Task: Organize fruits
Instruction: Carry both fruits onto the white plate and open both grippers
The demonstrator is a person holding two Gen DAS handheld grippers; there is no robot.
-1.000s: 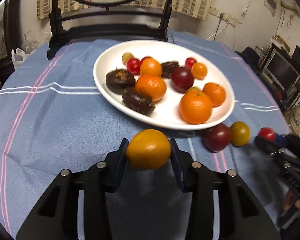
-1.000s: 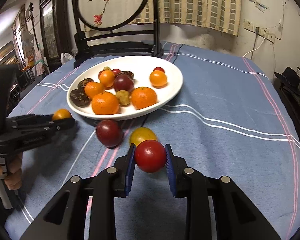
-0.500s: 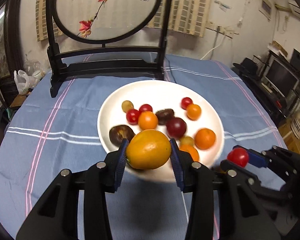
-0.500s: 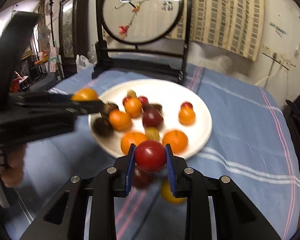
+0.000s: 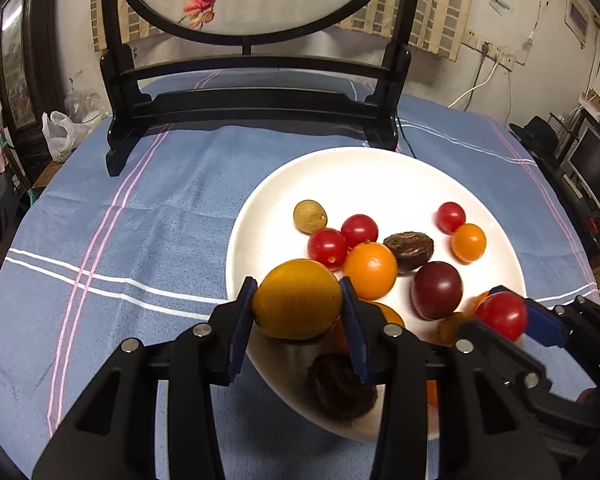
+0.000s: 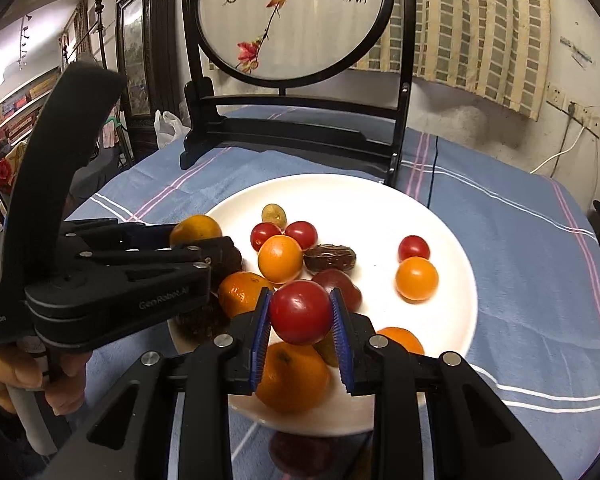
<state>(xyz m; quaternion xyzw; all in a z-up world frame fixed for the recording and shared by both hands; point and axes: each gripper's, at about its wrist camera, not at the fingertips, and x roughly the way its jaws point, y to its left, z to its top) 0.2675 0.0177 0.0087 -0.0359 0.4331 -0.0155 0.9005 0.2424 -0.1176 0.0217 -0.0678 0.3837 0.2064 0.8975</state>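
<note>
Left claw [image 5: 298, 300] pinching a yellow-orange tomato [image 5: 297, 298] between blue pads, now held above the near-left rim of the white plate [image 5: 340, 172]; a second ago hovering over bare blue cloth short of the plate. Right claw [image 6: 301, 312] pinching a red tomato [image 6: 301, 311], now above the near part of the plate, over a large mandarin [image 6: 292, 376]; a second ago low over the bench cloth, in front of the plate, with a dark plum and a yellow tomato just behind it. Both grips unchanged, pads pressed on the fruit as before. In the left wrist view, right claw [image 5: 500, 316] and its red tomato seen at the plate's near-right edge, closer to the plate than earlier. In the right wrist view, left claw [image 6: 196, 234] reaching in from the plate's left side, a hand [image 6: 24, 364] on its handle. On the plate: two cherry tomatoes [image 5: 342, 238] side by side left of centre, a small orange [image 5: 370, 270] just in front of them, a dark date [image 5: 410, 246] to its right, a dark plum [image 5: 437, 290] nearer, a red cherry tomato [image 5: 451, 217] and an orange tomato [image 5: 468, 242] touching toward the right, a pale green fruit [image 5: 309, 216] at the far left. Behind the plate, a black wooden stand [image 5: 256, 96] with a round embroidered screen, on the blue striped tablecloth [image 5: 140, 220]. A dark plum [image 6: 300, 450] partly visible on the cloth just below the plate's near rim.
</note>
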